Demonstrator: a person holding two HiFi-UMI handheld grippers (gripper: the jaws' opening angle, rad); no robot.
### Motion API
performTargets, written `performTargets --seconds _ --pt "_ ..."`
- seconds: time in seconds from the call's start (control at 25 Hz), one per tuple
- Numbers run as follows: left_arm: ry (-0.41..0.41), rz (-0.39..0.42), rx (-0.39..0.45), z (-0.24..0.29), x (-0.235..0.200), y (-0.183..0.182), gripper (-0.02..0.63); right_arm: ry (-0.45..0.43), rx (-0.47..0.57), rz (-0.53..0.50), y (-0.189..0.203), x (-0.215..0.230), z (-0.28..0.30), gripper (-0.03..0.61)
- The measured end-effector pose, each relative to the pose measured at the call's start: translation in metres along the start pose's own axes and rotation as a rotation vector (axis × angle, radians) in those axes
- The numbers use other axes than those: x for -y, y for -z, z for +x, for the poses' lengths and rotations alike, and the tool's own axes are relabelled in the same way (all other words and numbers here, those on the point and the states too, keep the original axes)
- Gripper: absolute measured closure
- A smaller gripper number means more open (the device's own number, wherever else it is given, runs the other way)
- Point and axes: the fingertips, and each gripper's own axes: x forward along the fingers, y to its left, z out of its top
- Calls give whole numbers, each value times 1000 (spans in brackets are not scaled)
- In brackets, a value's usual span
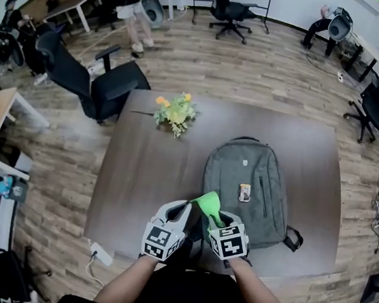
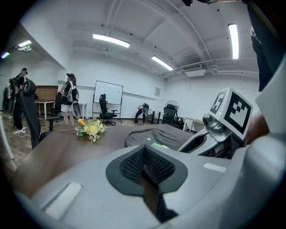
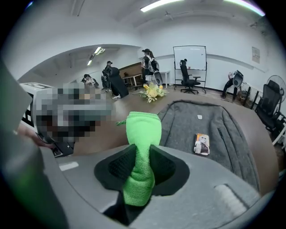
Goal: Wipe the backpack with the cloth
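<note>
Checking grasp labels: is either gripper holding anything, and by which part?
Right gripper is shut on the bright green fabric cloth, pinched at its bunched lower half; the top sticks out. Left gripper is shut on nothing.

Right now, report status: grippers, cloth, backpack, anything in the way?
Left gripper shut, empty. Right gripper shut on cloth, at near edge of backpack; contact unclear. Small card lies on backpack; flowers off to the side.
</note>
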Motion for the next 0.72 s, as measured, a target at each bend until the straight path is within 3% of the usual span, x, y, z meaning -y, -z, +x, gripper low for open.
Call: performTargets --seconds 0.28,0.72 --pt "19 -3 -29 0 6 9 596 38 -32 -49 7 5 2 476" --pt "83 19 -30 12 25 6 595 181 -52 -22 27 62 -27 476"
